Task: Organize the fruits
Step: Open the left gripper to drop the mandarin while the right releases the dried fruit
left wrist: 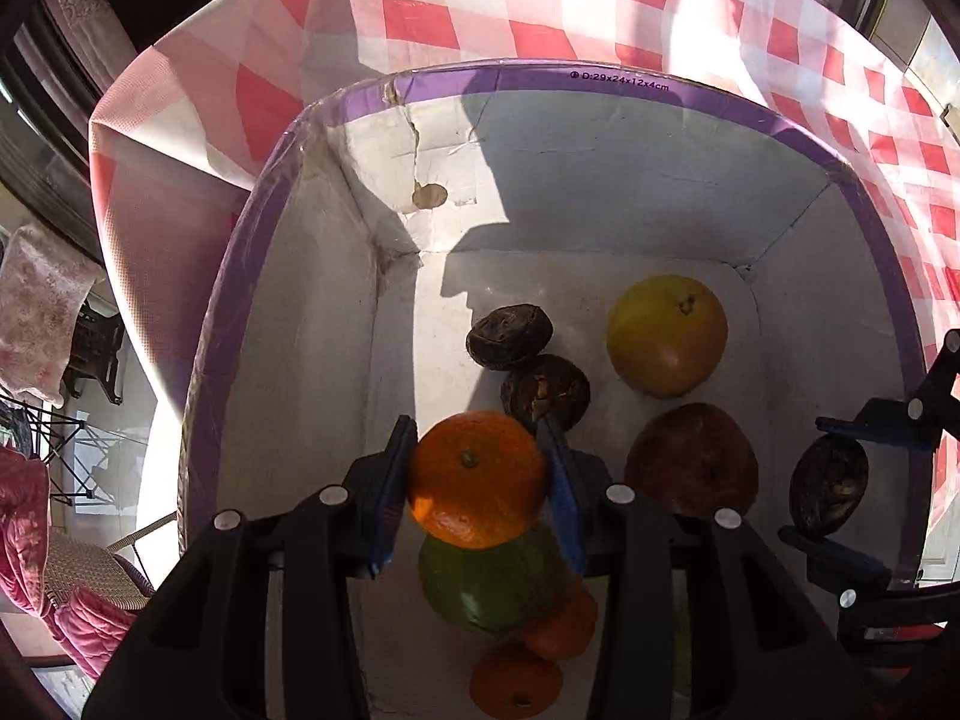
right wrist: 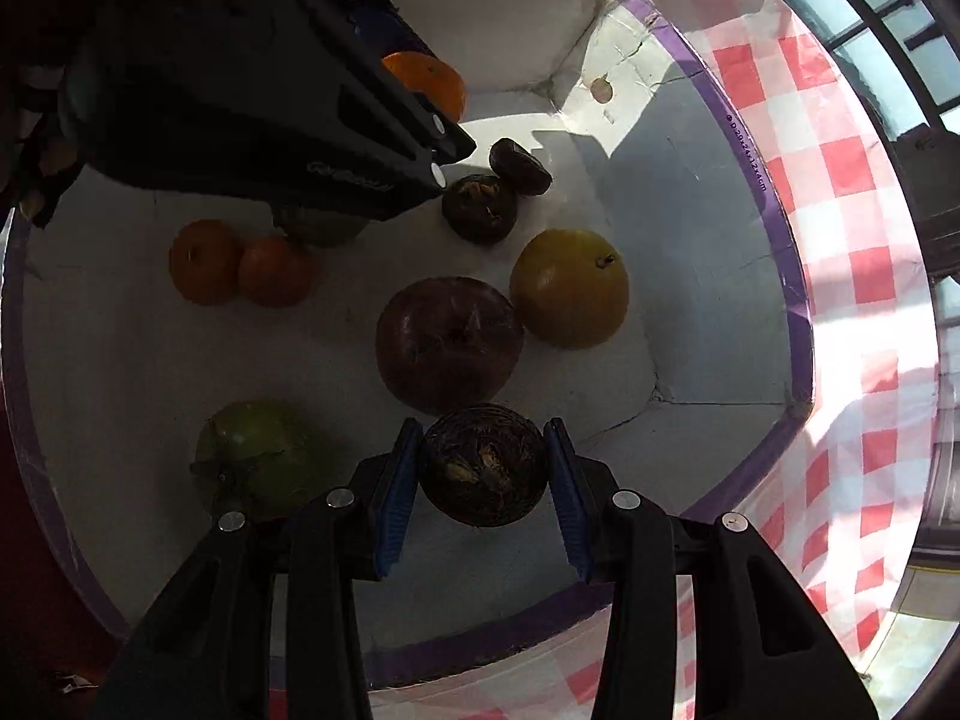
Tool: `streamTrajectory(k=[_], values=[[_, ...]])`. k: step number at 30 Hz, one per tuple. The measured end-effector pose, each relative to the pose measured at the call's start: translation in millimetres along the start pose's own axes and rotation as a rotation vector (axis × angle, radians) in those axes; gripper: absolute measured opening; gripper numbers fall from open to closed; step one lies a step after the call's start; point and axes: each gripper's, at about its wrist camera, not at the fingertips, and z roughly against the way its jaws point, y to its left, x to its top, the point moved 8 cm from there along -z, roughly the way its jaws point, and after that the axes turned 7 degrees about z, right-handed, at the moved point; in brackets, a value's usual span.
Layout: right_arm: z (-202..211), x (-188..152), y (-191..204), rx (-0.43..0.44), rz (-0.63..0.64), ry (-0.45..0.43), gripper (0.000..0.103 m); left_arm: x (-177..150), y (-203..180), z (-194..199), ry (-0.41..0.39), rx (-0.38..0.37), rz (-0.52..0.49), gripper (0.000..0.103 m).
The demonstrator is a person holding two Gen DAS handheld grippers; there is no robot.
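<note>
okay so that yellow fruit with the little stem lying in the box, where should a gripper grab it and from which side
Take the yellow fruit across its widest middle, coming straight down from above. It is round and its stem points sideways, so the top is free. Set the fingers off the side where the dark red fruit touches it; the box wall stands close beyond.

Ahead of my jaws a red-and-white checked tablecloth (left wrist: 540,6) spreads under hard sunlight, crossed by long shadows. Off to my left, well below the table edge, a pale tiled floor (left wrist: 102,480) catches the sun beside a wicker chair (left wrist: 84,570) with pink cushions (left wrist: 24,528). To my right, dark-framed windows (right wrist: 864,36) show blue-grey glass.
</note>
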Motion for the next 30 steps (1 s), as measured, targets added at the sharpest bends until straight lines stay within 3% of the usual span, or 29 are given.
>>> streamTrajectory(k=[5, 10, 12, 16, 17, 21, 23, 25, 26, 30], values=[[-22, -5, 28, -0.003, 0.208, 0.136, 0.042, 6, -9, -26, 0.073, 0.023, -0.097, 0.042], [-42, -12, 31, 0.045, 0.208, 0.21, 0.042, 6, -3, -30, 0.09, -0.004, -0.066, 0.045], [-48, -17, 31, 0.055, 0.205, 0.226, 0.042, 6, 0, -31, 0.081, 0.008, -0.072, 0.051], [-55, -23, 32, 0.051, 0.193, 0.235, 0.042, 3, 8, -29, 0.068, -0.004, -0.042, 0.052], [-56, -24, 32, 0.052, 0.188, 0.236, 0.043, 3, 10, -28, 0.055, -0.006, -0.037, 0.057], [-59, -25, 29, 0.019, 0.175, 0.231, 0.066, -2, 7, -24, 0.033, -0.048, -0.039, 0.067], [-54, -24, 26, -0.007, 0.176, 0.223, 0.069, -5, 1, -17, 0.016, -0.074, -0.049, 0.079], [-43, -25, 22, -0.045, 0.162, 0.187, 0.076, -7, -2, -4, -0.019, -0.085, -0.068, 0.085], [-36, -25, 19, -0.055, 0.141, 0.162, 0.081, -9, -5, 7, -0.065, -0.091, -0.078, 0.088], [-1, -33, 4, -0.056, -0.018, 0.033, 0.086, -7, 7, 63, -0.282, -0.078, -0.048, 0.099]])
